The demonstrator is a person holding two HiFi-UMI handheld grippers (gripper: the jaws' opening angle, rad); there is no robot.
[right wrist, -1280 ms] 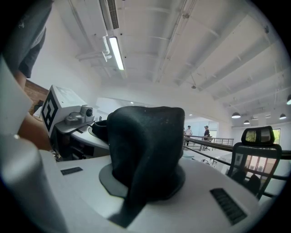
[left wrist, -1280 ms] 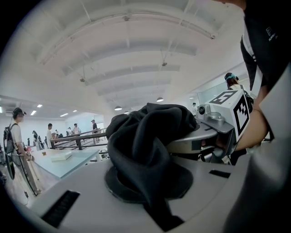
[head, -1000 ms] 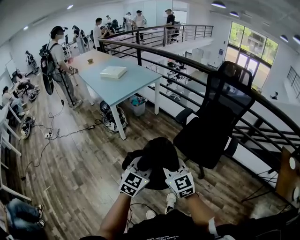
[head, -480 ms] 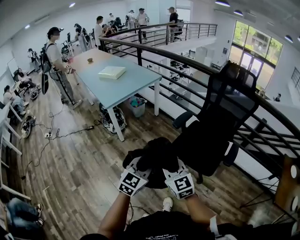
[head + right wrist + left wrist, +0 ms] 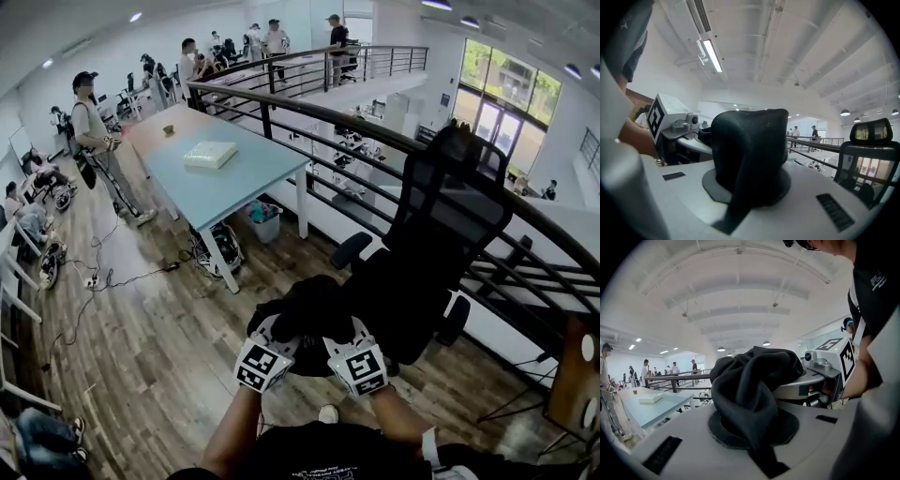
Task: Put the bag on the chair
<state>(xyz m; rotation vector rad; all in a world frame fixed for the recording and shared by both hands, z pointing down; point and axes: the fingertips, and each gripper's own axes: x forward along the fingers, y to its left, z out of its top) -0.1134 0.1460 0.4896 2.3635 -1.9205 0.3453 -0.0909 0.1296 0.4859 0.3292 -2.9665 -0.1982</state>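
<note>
A black fabric bag [image 5: 309,314] hangs in front of me at bottom centre of the head view, bunched up between both grippers. My left gripper [image 5: 272,339] is shut on a fold of the bag [image 5: 750,394]. My right gripper [image 5: 349,339] is shut on another fold of the bag [image 5: 750,154]. The black mesh office chair [image 5: 431,253] stands just right of and beyond the bag, its seat partly hidden behind the bag and its tall back leaning toward the railing. The bag hangs to the left of the chair seat.
A dark metal railing [image 5: 375,131] curves behind the chair with a drop beyond it. A light blue table [image 5: 211,169] with a white box [image 5: 209,155] stands at upper left, a bag under it. A person [image 5: 92,141] stands left; cables lie on the wood floor [image 5: 141,328].
The view has shifted: the chair now appears closer to the bag and more central, and the table and standing person have slid left. Both grippers still hold the bag the same way.
</note>
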